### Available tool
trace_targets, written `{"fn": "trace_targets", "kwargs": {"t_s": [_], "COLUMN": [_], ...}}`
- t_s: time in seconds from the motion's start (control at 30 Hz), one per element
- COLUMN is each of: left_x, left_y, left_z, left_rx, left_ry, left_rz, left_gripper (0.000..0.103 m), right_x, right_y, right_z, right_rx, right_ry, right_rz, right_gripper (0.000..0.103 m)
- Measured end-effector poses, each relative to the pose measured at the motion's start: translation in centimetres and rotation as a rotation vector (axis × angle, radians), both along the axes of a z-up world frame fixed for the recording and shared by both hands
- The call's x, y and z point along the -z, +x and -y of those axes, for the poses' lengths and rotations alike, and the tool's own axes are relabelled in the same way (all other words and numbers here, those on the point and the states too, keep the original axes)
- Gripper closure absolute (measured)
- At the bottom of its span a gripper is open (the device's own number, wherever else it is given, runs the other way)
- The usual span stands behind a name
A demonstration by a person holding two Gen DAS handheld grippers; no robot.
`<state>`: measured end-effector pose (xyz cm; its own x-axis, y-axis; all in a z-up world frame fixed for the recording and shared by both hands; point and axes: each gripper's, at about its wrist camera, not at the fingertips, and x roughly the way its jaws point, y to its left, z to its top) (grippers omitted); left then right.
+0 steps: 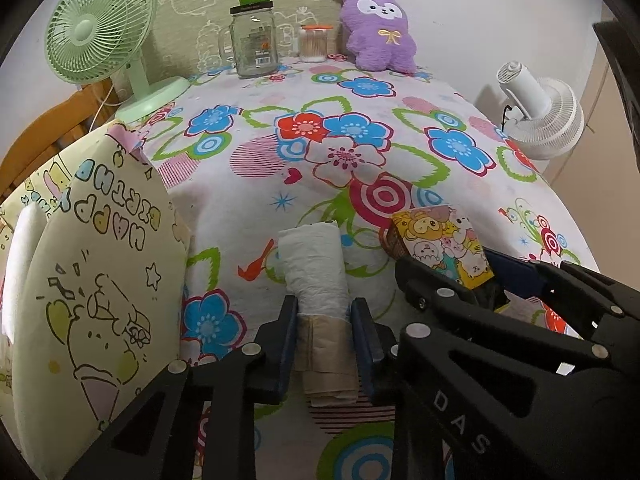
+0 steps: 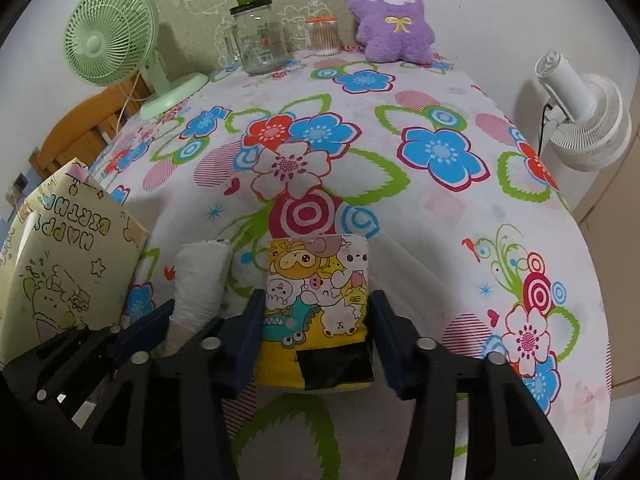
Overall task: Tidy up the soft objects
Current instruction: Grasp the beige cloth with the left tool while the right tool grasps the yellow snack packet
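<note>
Counting what lies on my bench (image 1: 256,216), covered in a flowered cloth: two fans, one green fan (image 1: 100,36) at the far left corner and one white fan (image 1: 540,112) off the right edge; one glass jar (image 1: 254,42) with a green cup on its lid; one small container of cotton swabs (image 1: 314,44); one purple plush toy (image 1: 380,32) upright against the back wall; one birthday gift bag (image 1: 100,280) standing at the near left; one white roll of soft bags (image 1: 316,276); one yellow cartoon-printed packet (image 2: 316,308).

My left gripper (image 1: 324,344) has its jaws pressed in on the near, tan-wrapped end of the white roll, both blue pads touching it. The roll lies on the cloth pointing away from me, just right of the gift bag.

My right gripper (image 2: 316,340) straddles the cartoon packet, which lies just right of the roll. Its left pad touches the packet's left edge; the right pad stands slightly clear of the right edge, so the jaws are partly open and not yet gripping.

The two grippers sit close side by side at the near edge. The whole middle of the bench beyond them is open cloth, up to the row of things along the back wall. The gift bag crowds my left side.
</note>
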<state>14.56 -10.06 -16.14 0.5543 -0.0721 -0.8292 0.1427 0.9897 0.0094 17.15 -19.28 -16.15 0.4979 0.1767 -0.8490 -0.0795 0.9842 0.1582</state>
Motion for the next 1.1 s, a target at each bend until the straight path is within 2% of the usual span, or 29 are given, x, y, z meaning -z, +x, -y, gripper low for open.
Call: {"fn": "trace_targets", "kwargs": {"t_s": [0.13,0.43,1.1], "left_x": [0.0,-0.7,-4.1], "left_y": [0.0,-0.8,-3.3], "left_z": [0.2,0.7,1.2], "left_rx": [0.003,0.027,0.079], "left_ry": [0.000,0.003,-0.012], "left_rz": [-0.002,0.014,0.084], "left_gripper": [0.080,0.082,0.082], "right_x": [-0.1,-0.7,-4.6], "right_y": [-0.1,-1.0,-4.1], "right_z": [0.2,0.8,1.5], "right_rx": [0.007,0.022,0.052], "right_ry": [0.001,0.002,0.001], "right_rz": [0.003,0.014,0.101], "right_gripper": [0.054,0.054,0.054]}}
